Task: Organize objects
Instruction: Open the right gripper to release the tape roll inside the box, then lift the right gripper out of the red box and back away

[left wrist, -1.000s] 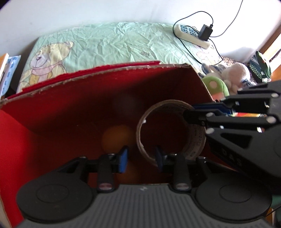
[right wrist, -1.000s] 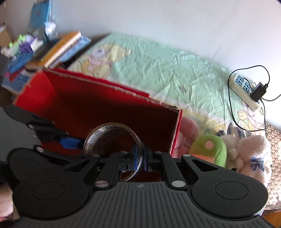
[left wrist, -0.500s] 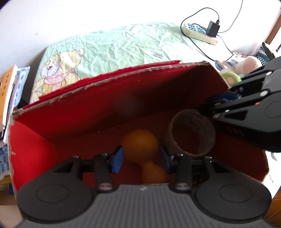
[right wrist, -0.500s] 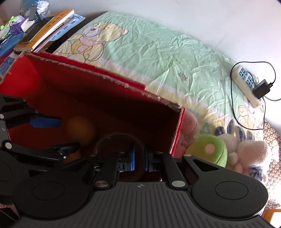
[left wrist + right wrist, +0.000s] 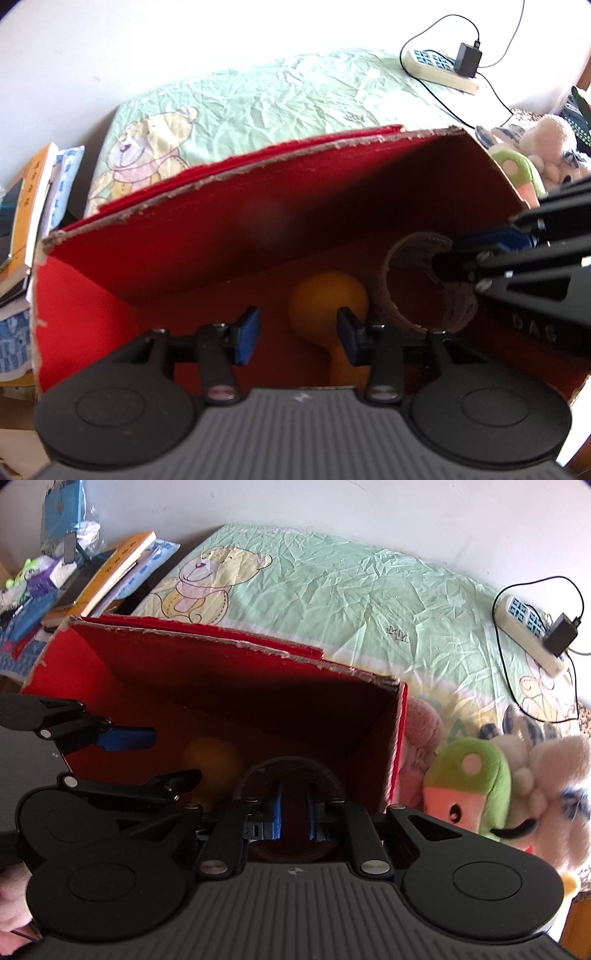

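Note:
A red cardboard box [image 5: 207, 236] stands open on the bed, also in the right wrist view [image 5: 229, 664]. Inside lie an orange dumbbell-shaped toy [image 5: 328, 299] and a roll of brown tape [image 5: 424, 291]. My right gripper [image 5: 294, 814] reaches into the box at its right end; its blue pads stand slightly apart on either side of the tape roll's wall [image 5: 291, 766]. My left gripper [image 5: 297, 336] is open and empty above the box's near edge, in front of the orange toy [image 5: 212, 760].
Plush toys [image 5: 480, 782] lie against the box's right side. A power strip with a charger [image 5: 532, 631] rests on the green bear-print sheet [image 5: 351, 590]. Books and papers [image 5: 96, 576] are stacked to the left of the box.
The right gripper has lowered the tape roll from above the rim down into the box, and its pads have parted slightly. The left gripper has drawn back and left, staying open.

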